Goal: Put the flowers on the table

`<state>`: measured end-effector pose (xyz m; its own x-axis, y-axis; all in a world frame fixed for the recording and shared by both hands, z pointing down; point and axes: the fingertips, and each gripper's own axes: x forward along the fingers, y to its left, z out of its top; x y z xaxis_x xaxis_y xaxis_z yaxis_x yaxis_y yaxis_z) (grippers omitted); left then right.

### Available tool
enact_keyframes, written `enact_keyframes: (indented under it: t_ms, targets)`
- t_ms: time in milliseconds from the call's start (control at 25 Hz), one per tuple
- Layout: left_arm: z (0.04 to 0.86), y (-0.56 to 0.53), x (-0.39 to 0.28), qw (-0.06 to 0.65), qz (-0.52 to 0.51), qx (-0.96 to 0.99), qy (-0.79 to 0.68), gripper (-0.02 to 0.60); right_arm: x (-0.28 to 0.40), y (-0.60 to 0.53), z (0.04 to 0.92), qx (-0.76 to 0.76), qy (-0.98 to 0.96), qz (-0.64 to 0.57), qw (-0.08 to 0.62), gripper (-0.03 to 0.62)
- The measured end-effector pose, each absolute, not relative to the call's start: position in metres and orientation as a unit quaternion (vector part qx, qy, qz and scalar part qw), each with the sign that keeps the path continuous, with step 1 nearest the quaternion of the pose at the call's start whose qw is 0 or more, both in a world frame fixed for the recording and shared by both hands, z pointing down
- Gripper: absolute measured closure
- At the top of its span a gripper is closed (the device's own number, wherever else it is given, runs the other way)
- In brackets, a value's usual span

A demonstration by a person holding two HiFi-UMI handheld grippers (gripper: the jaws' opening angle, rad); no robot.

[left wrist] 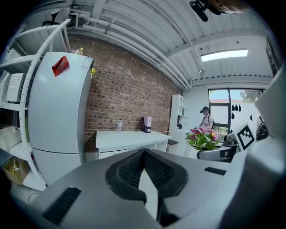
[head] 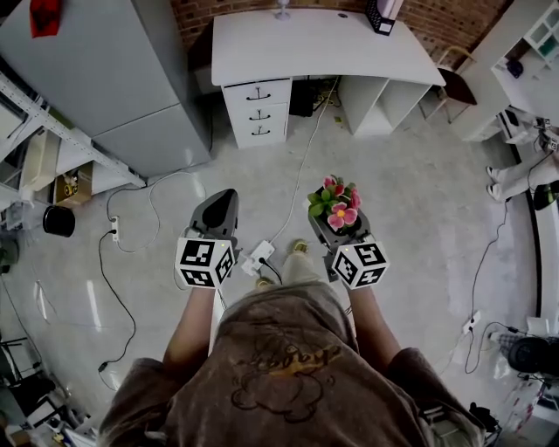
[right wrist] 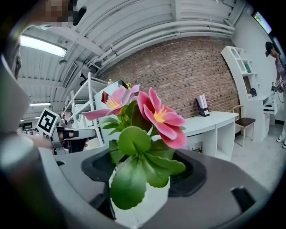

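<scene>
Pink flowers with green leaves stand in a small white pot (right wrist: 149,201), held upright between the jaws of my right gripper (right wrist: 143,179). In the head view the flowers (head: 336,205) rise above the right gripper (head: 336,229), which hangs over the floor short of the white table (head: 314,44). My left gripper (head: 214,214) is level beside it, shut with nothing in it; its black pads (left wrist: 134,172) meet at the tip. From the left gripper view the flowers (left wrist: 203,136) show at the right and the table (left wrist: 129,137) ahead.
The table has a drawer unit (head: 258,112) beneath it and a file holder (head: 382,16) at its far right. A grey fridge (head: 105,74) stands at the left, and cables with a power strip (head: 258,257) lie on the floor. A chair (head: 454,70) and white shelves (head: 515,61) stand at the right, where a person (left wrist: 206,120) is.
</scene>
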<state>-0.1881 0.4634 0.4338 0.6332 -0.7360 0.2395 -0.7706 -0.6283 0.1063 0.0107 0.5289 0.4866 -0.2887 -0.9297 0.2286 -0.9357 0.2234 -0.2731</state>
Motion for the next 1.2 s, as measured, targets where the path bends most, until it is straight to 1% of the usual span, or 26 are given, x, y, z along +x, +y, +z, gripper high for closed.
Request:
enact_keyframes:
  t_ms: [360,760,1000,1200]
  targets:
    - [0.448,0.431,-0.187,0.098,0.089,0.898,-0.419,0.561,0.004,0.486,0.503,0.586,-0.786,0.195,0.007,0.247]
    - [0.443,0.331,-0.162,0.098,0.089,0.891,-0.434,0.561,0.020,0.376,0.492,0.550,-0.813,0.191,0.004,0.247]
    - [0.441,0.261,-0.134,0.107,0.094,0.887,-0.440,0.561,0.047,0.305,0.485,0.542,-0.818,0.193,0.005,0.247]
    - [0.438,0.208,-0.098,0.113,0.091,0.881,-0.451,0.561,0.085,0.252,0.482,0.539,-0.819,0.196,0.002,0.247]
